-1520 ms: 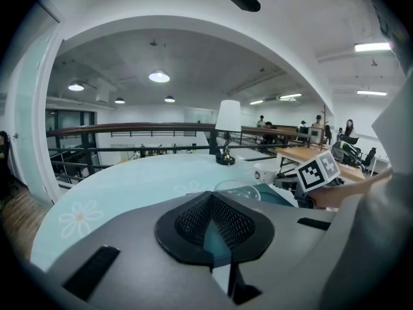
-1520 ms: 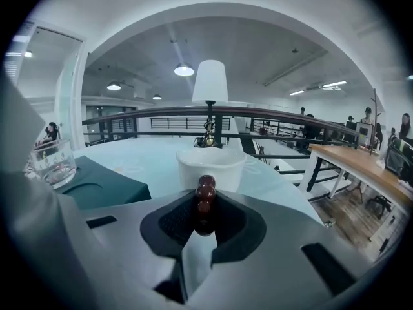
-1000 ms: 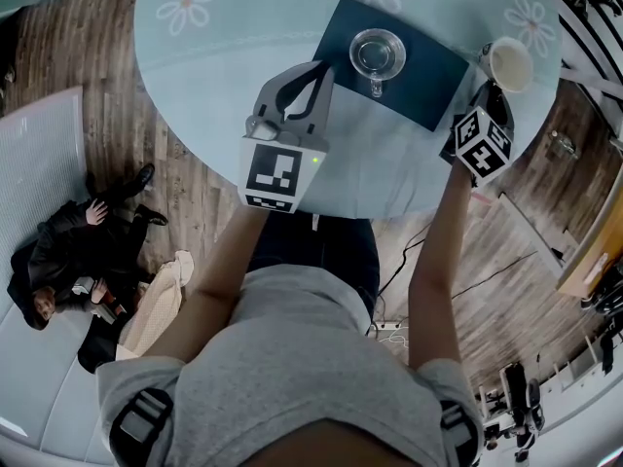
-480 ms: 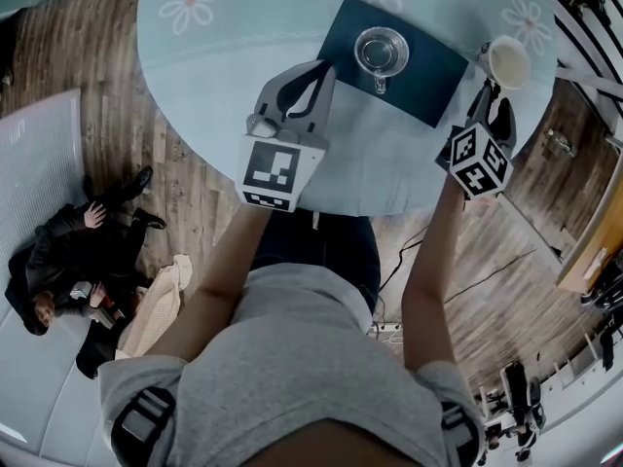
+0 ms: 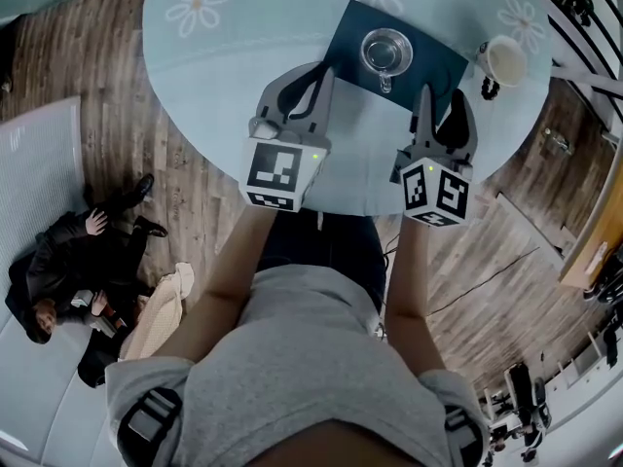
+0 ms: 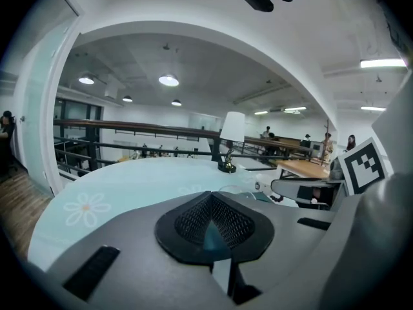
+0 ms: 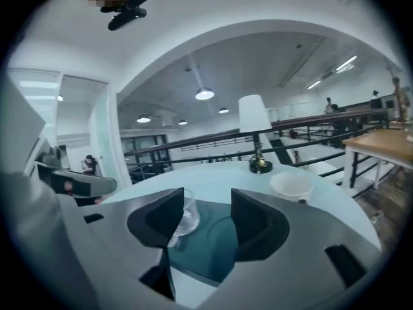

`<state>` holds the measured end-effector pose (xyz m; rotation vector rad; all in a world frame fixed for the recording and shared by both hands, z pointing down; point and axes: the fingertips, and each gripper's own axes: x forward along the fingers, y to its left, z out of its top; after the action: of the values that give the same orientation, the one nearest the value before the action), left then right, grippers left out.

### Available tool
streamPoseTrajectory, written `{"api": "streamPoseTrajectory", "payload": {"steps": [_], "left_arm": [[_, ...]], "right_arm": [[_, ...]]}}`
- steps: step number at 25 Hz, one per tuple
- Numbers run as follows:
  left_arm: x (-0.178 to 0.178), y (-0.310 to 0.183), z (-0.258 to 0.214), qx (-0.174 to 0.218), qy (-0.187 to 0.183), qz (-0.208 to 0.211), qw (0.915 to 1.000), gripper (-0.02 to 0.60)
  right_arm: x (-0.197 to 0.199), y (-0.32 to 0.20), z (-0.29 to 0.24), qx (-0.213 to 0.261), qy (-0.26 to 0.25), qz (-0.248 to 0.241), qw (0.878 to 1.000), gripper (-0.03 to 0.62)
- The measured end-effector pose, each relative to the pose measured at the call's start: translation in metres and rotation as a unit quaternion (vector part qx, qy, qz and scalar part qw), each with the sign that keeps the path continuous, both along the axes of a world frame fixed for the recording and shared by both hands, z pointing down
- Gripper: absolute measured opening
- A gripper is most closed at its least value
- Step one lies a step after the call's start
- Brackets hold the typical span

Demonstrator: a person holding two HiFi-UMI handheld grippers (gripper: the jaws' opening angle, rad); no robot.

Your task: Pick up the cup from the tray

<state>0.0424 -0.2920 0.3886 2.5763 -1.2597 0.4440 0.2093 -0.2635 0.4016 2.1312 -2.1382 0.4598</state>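
A clear glass cup [image 5: 386, 52] stands on a dark teal tray [image 5: 428, 66] at the far side of the round pale-blue table [image 5: 224, 76]. My right gripper [image 5: 445, 98] hovers just before the tray's near edge. It is open, its jaws have just been opening, and nothing is between them. In the right gripper view the glass cup [image 7: 185, 213] shows partly behind the left jaw, a little beyond the tips, on the tray [image 7: 210, 247]. My left gripper [image 5: 317, 71] hangs over the table to the left of the tray, shut on nothing [image 6: 211, 223].
A white cup [image 5: 506, 61] stands on the table right of the tray, also the white cup [image 7: 292, 187] ahead and right. A table lamp [image 7: 255, 134] is at the far rim. A person [image 5: 58, 270] is on the wood floor at the left.
My right gripper has left the white cup, moved left and up to the tray's near edge, and its jaws have opened. The left gripper has hardly moved.
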Motion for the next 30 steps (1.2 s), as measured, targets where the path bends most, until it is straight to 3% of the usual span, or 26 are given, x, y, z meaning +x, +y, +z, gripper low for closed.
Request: {"api": "streamPoseTrajectory", "payload": {"steps": [4,9,21,30], "left_arm": [[-0.016,0.000,0.002,0.004,-0.008,-0.017,0.9998,0.006],[-0.043,0.003,0.005,-0.001,-0.011,-0.038,0.9992,0.006],[-0.089,-0.006,0.011,-0.013,-0.013,-0.087,0.9960,0.006],[-0.094,-0.008,0.015,-0.022,-0.008,-0.091,0.9956,0.006]], "right_arm": [[-0.048,-0.013,0.007,-0.005,0.003,-0.077,0.997,0.245],[-0.074,-0.029,0.025,-0.042,-0.009,-0.113,0.993,0.306],[-0.081,-0.058,0.046,-0.107,0.040,-0.139,0.984,0.331],[-0.085,-0.070,0.049,-0.132,0.052,-0.154,0.978,0.336]]}}
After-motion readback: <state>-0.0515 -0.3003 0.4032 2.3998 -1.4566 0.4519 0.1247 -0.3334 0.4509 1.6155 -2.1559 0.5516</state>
